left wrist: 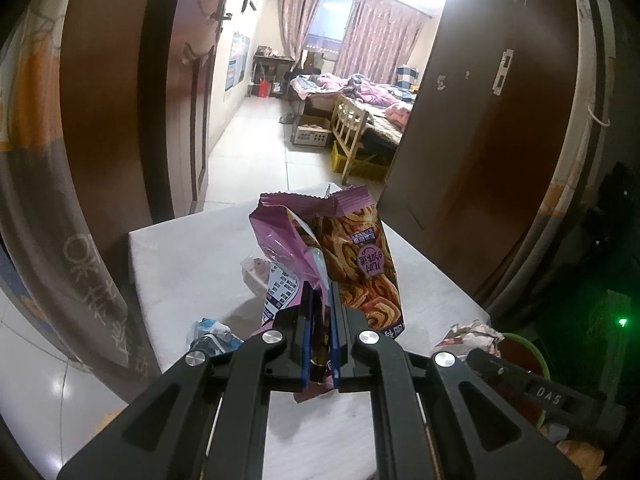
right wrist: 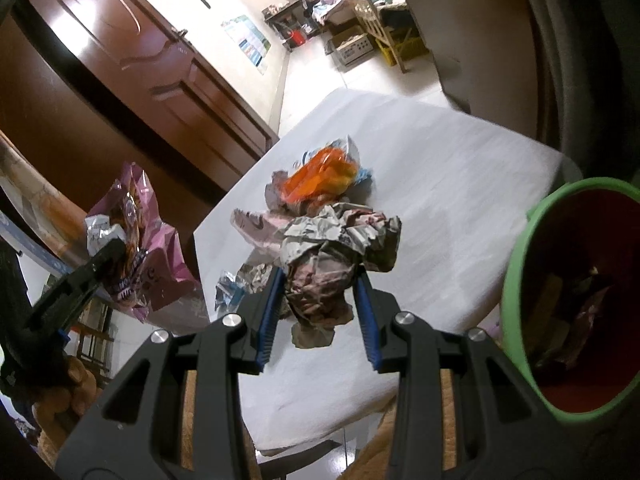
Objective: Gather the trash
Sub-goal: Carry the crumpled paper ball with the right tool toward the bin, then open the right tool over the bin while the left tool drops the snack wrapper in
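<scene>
Crumpled grey-pink paper wad (right wrist: 320,268), creased, torn-edged

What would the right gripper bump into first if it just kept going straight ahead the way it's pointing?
Probably the orange wrapper lying on the white table, just past the crumpled paper that the right gripper already holds between its fingers. Depth is hard to judge through this fisheye lens.
</scene>
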